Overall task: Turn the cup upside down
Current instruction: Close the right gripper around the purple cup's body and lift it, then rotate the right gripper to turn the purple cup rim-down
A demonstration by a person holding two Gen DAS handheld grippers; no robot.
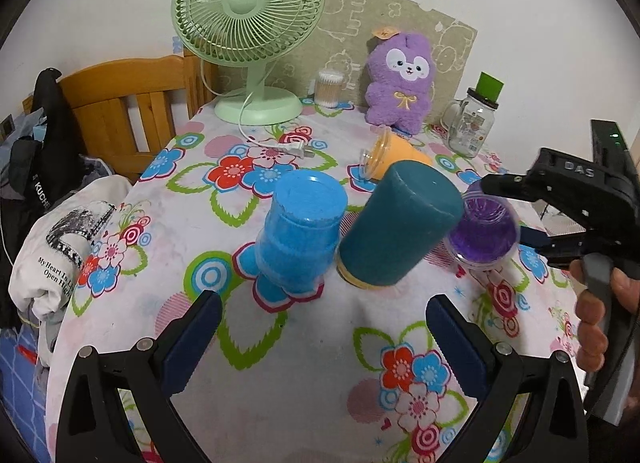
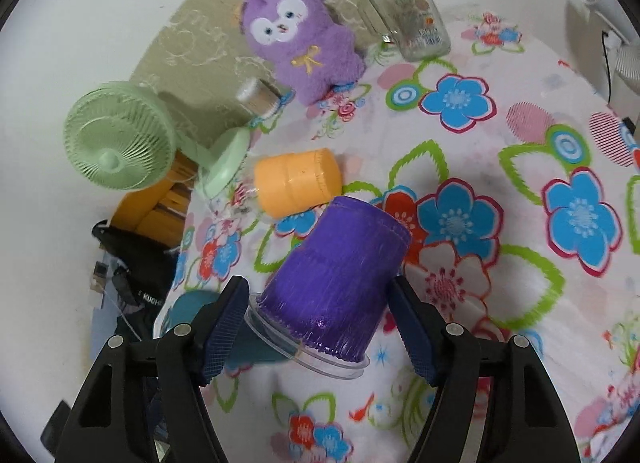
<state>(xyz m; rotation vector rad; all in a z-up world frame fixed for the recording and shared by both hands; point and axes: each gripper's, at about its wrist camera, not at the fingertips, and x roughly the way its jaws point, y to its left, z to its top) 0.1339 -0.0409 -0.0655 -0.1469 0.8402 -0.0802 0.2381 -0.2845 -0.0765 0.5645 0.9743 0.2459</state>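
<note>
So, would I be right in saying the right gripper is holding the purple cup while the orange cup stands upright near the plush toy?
Not quite: the orange cup lies on its side on the tablecloth, not upright, as the right wrist view shows. The rest holds: the right gripper has the purple cup between its fingers, and the orange cup is near the purple plush toy.

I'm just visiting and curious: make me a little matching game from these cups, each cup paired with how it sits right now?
Things:
1. purple cup
2. orange cup
3. light blue cup
4. teal cup

States:
A. lying on its side on the flowered tablecloth
B. between the fingers of the right gripper
C. standing bottom up, untilted, with no gripper on it
D. bottom up and leaning, with an orange band at its lower end

Pairs: 1-B, 2-A, 3-C, 4-D
</note>
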